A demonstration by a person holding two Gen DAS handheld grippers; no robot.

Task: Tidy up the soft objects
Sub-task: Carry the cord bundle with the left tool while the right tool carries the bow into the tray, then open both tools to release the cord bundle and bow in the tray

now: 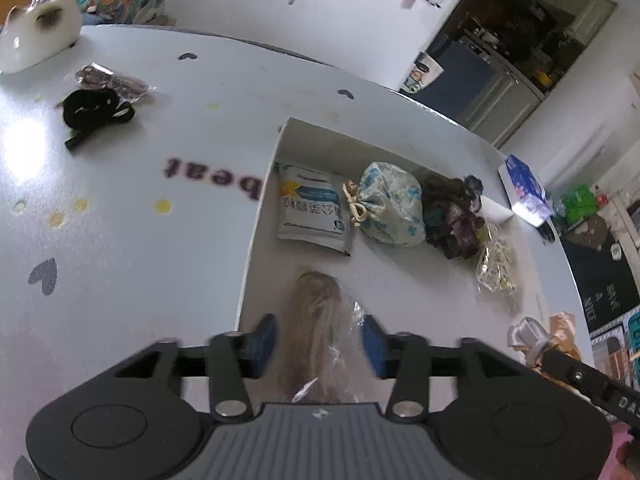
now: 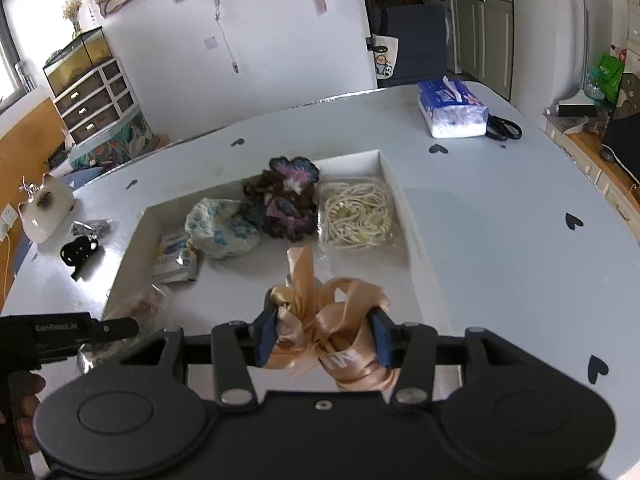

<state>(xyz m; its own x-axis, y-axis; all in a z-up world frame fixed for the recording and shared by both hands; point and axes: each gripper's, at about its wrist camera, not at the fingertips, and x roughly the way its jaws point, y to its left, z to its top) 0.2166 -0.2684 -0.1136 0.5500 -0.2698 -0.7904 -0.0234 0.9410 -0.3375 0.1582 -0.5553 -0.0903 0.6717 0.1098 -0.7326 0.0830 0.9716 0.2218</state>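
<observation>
A shallow white tray lies on the table and holds a printed sachet, a blue-patterned drawstring pouch, a dark crocheted piece and a bag of cream cord. My left gripper is open, its jaws either side of a bagged tan hair-like bundle lying in the tray's near end. My right gripper is shut on a peach satin ribbon bow, held above the tray's near edge.
On the table left of the tray lie a black strap bundle and a dark packet, with a white cat-shaped ornament behind. A blue tissue pack and black scissors lie at the far right.
</observation>
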